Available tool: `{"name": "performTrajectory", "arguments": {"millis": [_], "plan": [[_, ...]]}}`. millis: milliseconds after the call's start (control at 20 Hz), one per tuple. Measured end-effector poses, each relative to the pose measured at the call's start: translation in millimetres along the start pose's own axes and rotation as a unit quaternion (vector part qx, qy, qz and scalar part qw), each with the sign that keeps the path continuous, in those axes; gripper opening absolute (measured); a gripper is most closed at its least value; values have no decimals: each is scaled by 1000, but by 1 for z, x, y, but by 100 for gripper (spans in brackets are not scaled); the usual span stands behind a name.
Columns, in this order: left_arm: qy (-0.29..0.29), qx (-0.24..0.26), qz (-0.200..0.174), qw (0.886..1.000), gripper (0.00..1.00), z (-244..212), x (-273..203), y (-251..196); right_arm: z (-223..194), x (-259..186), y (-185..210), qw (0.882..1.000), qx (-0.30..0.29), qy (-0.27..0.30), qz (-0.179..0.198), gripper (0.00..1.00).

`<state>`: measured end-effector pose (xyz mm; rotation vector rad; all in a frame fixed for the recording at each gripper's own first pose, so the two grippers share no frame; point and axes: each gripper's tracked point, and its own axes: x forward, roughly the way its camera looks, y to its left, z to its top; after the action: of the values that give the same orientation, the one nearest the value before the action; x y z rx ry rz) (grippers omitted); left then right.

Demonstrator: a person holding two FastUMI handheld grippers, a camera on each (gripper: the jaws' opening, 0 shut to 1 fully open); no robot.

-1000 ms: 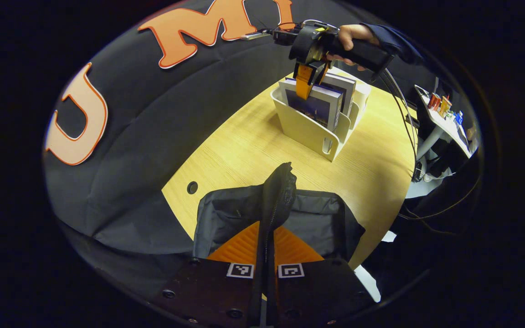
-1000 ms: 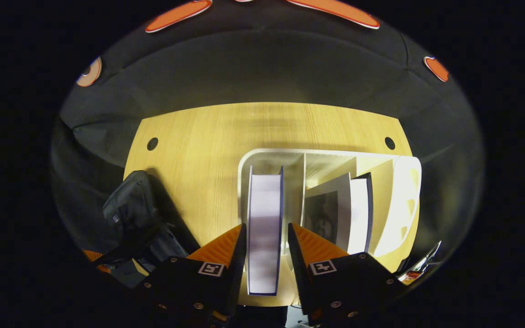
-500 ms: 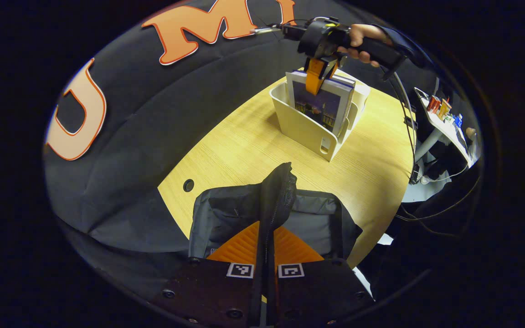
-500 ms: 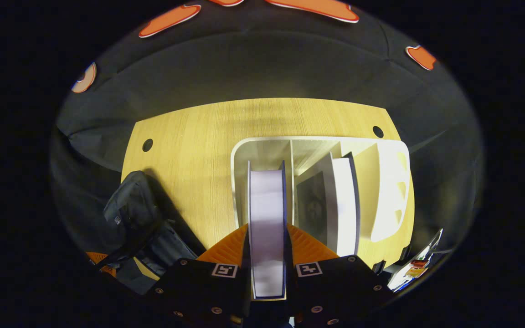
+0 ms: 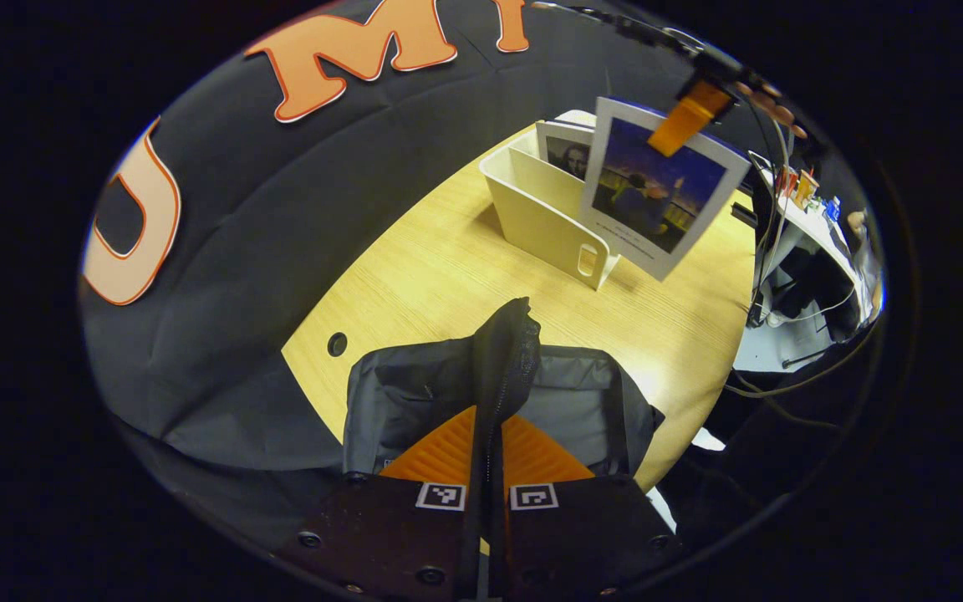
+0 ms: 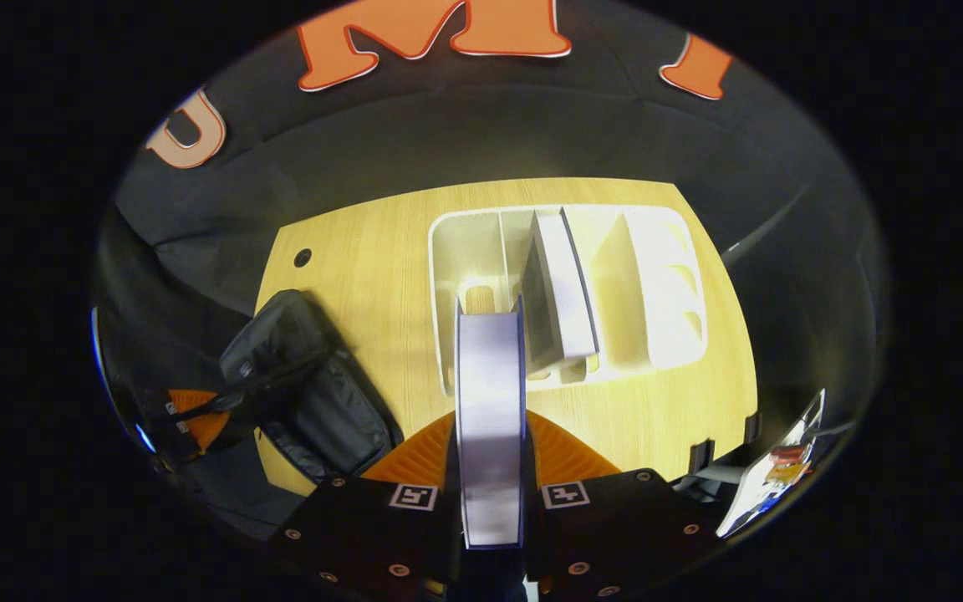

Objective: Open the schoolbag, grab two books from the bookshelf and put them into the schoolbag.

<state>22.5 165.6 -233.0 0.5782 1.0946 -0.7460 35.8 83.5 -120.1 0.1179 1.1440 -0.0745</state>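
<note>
The left tongs point(image 5: 488, 451) pinch the raised flap of the dark schoolbag point(image 5: 440, 393), which sits at the near edge of the wooden table point(image 5: 415, 276) with its mouth held open. To its right stands the white bookshelf point(image 6: 640, 284), with one book point(image 6: 565, 293) left upright in a middle slot. The right tongs point(image 6: 490, 468) clamp the first book point(image 5: 657, 192) by its top edge; it hangs in the air, clear of the bookshelf (tilted, cover facing the bag). So the bag looks opened and one book is lifted out; both books remain to be packed. Bare tabletop lies between bookshelf and bag, giving open room to carry across. The bag's narrow mouth is the tight spot.
</note>
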Motion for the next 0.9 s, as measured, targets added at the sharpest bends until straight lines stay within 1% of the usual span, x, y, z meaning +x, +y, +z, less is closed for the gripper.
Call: {"name": "performTrajectory", "arguments": {"millis": [200,350,450,500,650,800,900], "plan": [[-6,-2,-7,1000,6,-3,-2,-8,-43,-17,5,998,41,-6,45,29],[-14,-17,-6,1000,6,-5,-3,-12,-63,-18,7,996,66,-13,63,28],[-17,-25,-2,1000,5,-8,-6,-12,-77,-27,18,989,100,-16,111,28],[-18,-31,-1,999,5,-9,-8,-11,-82,-28,25,986,110,-18,128,28],[-28,-46,-3,999,5,-3,-13,-11,-91,-21,39,978,129,-25,162,28],[-40,-68,-3,997,5,5,-17,-10,-99,-10,66,963,159,-17,217,27],[-48,-78,-3,996,5,9,-19,-12,-103,1,81,953,178,-14,245,27]]}}
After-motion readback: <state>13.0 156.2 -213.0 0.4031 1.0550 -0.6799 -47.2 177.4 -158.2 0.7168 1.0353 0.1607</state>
